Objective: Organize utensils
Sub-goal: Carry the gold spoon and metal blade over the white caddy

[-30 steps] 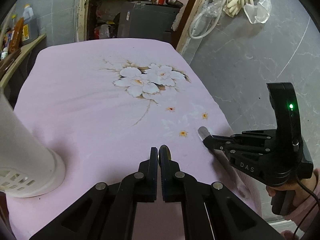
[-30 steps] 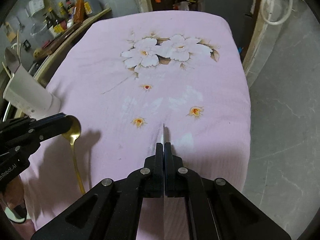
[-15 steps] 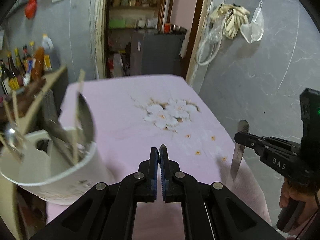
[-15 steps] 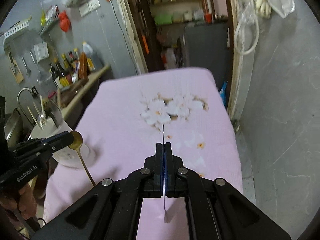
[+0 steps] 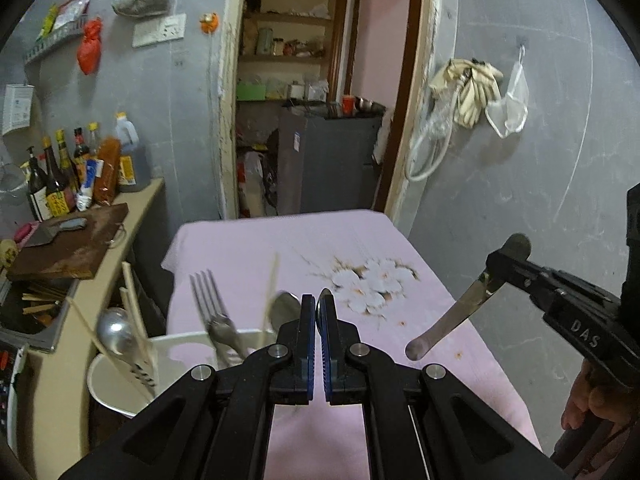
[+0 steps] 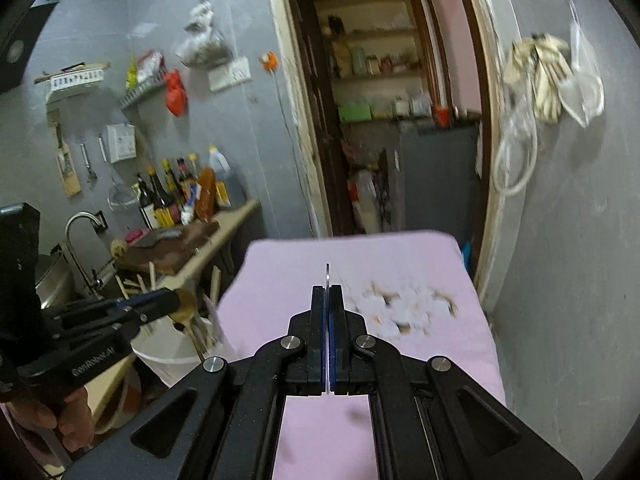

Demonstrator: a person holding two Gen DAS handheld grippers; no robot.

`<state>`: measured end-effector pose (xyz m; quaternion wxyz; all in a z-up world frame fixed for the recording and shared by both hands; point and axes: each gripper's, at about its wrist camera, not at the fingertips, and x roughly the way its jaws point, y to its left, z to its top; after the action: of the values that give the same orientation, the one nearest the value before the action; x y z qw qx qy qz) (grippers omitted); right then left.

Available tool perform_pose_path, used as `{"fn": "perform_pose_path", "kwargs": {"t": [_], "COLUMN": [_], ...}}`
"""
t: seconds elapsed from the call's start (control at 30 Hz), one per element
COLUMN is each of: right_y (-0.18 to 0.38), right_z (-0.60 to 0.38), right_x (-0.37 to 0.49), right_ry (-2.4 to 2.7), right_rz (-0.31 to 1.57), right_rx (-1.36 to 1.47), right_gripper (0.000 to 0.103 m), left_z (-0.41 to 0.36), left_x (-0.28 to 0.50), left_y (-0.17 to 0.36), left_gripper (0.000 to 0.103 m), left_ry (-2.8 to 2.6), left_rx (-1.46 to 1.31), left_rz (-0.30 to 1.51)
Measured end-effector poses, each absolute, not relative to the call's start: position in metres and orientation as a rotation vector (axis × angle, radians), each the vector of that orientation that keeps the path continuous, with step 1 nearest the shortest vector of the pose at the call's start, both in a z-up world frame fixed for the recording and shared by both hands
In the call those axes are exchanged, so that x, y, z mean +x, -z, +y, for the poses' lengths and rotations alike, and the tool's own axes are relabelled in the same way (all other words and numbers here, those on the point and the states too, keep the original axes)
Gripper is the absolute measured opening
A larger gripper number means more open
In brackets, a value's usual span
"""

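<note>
Right gripper [image 6: 327, 300] was clamped on a knife [image 5: 452, 320]; left gripper [image 5: 319, 308] on a gold spoon [image 6: 185, 309], holder [image 5: 120, 380] at 8 o'clock.

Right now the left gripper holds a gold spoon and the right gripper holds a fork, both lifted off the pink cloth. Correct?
Not quite. The right gripper holds a knife, not a fork; the left wrist view shows its blade hanging down. The left gripper does hold the gold spoon, and both are off the pink cloth.
</note>
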<state>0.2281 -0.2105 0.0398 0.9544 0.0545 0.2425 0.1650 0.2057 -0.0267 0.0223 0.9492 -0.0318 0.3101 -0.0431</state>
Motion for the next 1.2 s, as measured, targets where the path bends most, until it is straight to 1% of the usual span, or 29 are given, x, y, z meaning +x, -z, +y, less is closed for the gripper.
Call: {"fn": "perform_pose_path", "kwargs": {"t": [0.17,0.4,0.6,0.83,1.2], "right_y": [-0.069,-0.086,-0.087,-0.081,-0.065], "right_z": [-0.186,-0.165,-0.143,-0.125,-0.088], "right_x": [0.218,0.201,0.190,0.188,0.203], "right_ry": [-0.359,-0.389,-0.443,-0.495,-0.508], "right_rz": [0.422,0.374,0.361,0.354,0.346], "right_rx": [0.094,0.101,0.113,0.124,0.102], "right_gripper": [0.001,0.001,0.001,0.001,0.001], "left_z": [-0.005,0.045,0.084,0.115,0.126], "left_x": [0.198,0.184,0.172,0.166,0.168], "left_y": [-0.040,-0.063,-0.075,-0.074,-0.061], "left_gripper": [0.003,0.003,0.003,0.003,0.003], "left_ry": [0.071,-0.007,-0.139,-0.274,-0.333], "left_rx": [-0.099,-0.160,-0.159,-0.111,-0.024], "left_rz": [0.584,0.524,0.483,0.462,0.467]}}
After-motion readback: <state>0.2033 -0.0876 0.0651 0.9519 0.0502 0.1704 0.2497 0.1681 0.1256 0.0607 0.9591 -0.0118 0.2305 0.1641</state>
